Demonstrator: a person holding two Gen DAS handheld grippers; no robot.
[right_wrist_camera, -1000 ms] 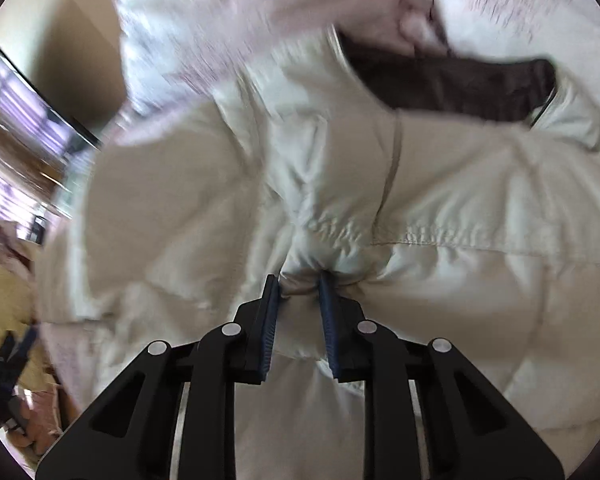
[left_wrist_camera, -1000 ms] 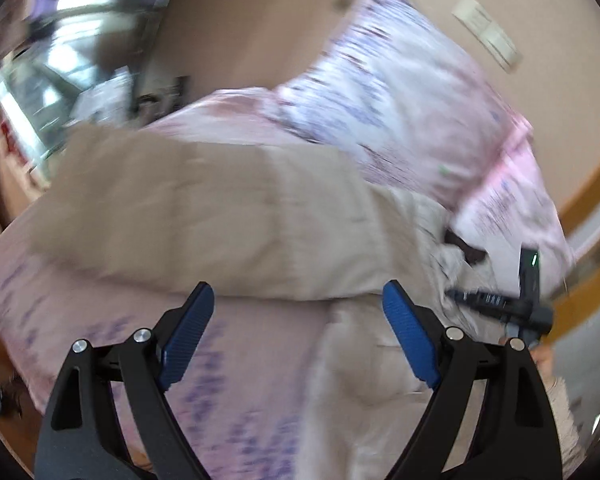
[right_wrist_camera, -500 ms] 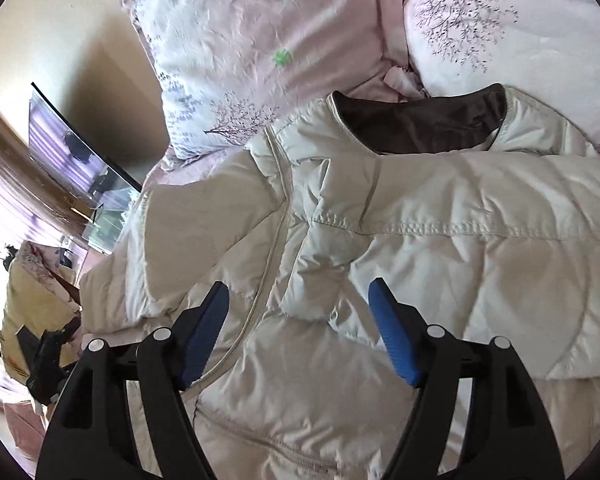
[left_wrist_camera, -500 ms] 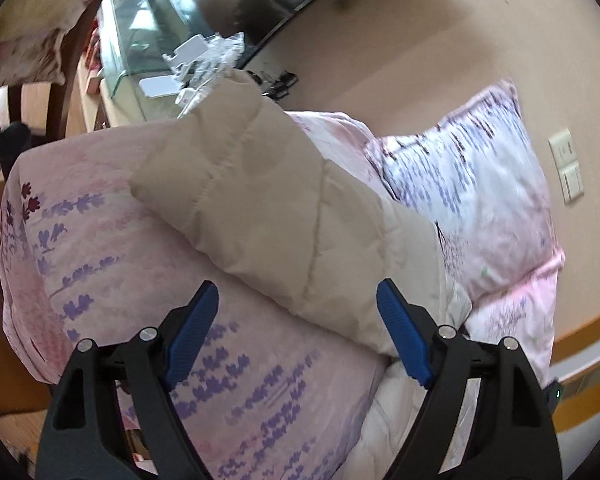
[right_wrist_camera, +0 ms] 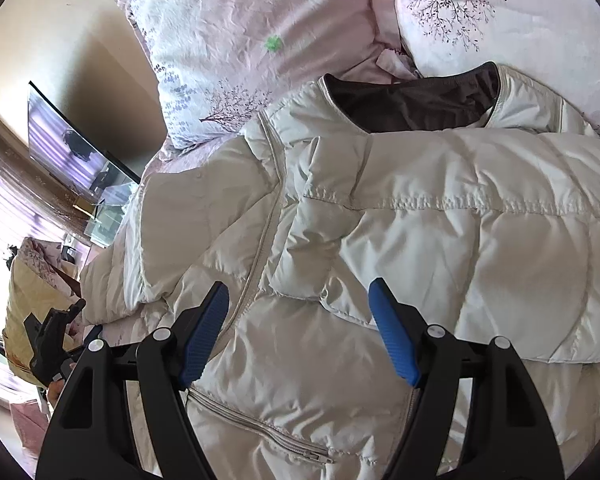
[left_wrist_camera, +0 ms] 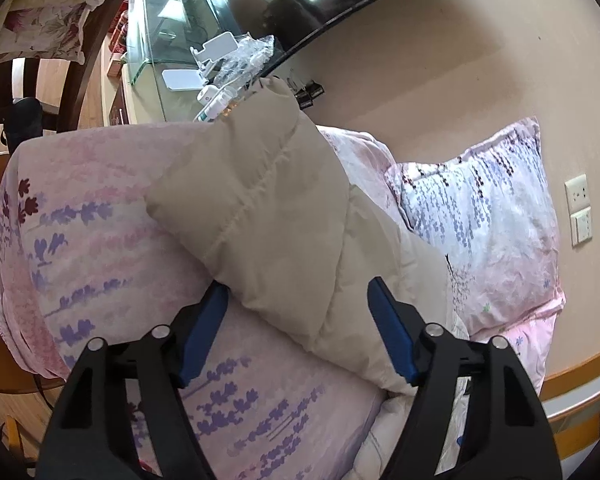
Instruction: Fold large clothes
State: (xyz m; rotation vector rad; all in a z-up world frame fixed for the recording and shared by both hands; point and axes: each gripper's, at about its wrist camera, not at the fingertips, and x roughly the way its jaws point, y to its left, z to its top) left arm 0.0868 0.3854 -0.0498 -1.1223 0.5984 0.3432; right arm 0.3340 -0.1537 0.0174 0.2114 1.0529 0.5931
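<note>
Tool (right_wrist_camera: 298,330) jaws apart above puffy, quilted cream jacket (right_wrist_camera: 420,216), brown-lined collar.

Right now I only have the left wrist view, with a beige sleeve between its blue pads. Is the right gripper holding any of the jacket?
Observer: No. The right gripper has just opened its jaws. It hovers over the jacket front with nothing pinched.
Operator: Is the other sleeve folded in?
Observer: It appears so. The far sleeve lies across the chest.
Operator: Which way does the collar face?
Observer: The collar, with its dark brown lining showing, lies against the pillows.
</note>
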